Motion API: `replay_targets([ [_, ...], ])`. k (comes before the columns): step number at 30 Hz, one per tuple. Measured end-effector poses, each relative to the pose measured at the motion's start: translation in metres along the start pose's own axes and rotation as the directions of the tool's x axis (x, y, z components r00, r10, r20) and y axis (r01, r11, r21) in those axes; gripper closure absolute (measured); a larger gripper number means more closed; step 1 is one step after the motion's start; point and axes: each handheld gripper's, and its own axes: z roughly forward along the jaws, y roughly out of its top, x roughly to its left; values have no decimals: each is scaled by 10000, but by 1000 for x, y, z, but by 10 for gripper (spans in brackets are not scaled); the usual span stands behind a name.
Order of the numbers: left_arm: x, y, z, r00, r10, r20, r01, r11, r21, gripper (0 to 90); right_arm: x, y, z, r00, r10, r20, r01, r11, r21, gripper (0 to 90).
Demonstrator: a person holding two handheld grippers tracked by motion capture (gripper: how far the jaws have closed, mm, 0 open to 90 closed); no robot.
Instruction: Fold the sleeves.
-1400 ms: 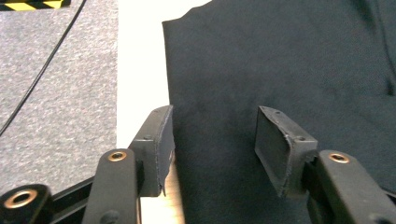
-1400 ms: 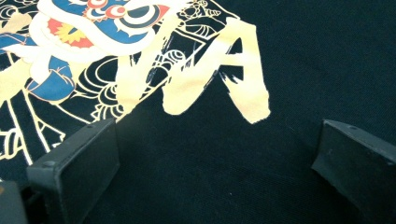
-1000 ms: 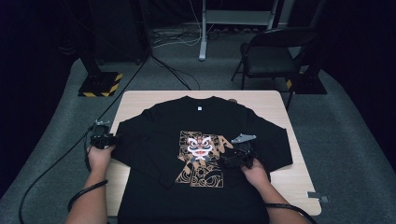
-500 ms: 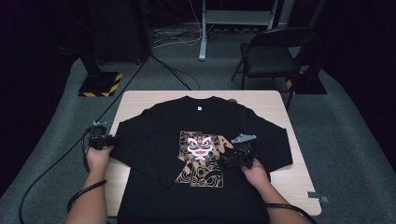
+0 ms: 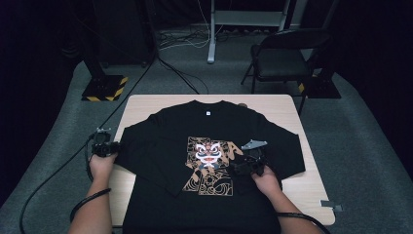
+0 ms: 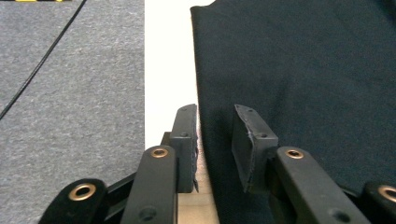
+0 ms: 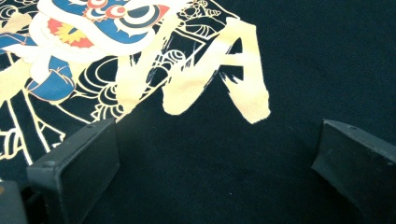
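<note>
– What's new at the left gripper?

– Its jaws have just been closing, with the left edge of the black long-sleeve shirt between them. There is still a gap at the pads, so it's not clamped yet.

– And the shirt?

– Spread flat, print up, across the wooden table.

– The right gripper?

– It hovers wide open over the lion print, gripping nothing. I'd judge a fold of the left side comes next.
</note>
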Motion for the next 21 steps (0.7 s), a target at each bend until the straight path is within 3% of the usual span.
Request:
replay_targets([
  [12,-2,1,-2,9997,10,263,-7,9999,-102,847,0,0,0,10000,0,1,0,10000,-3,0],
  [21,-7,2,-3,9995,321,-5,-321,9994,-117,878,0,0,0,10000,4,1,-4,10000,0,0],
])
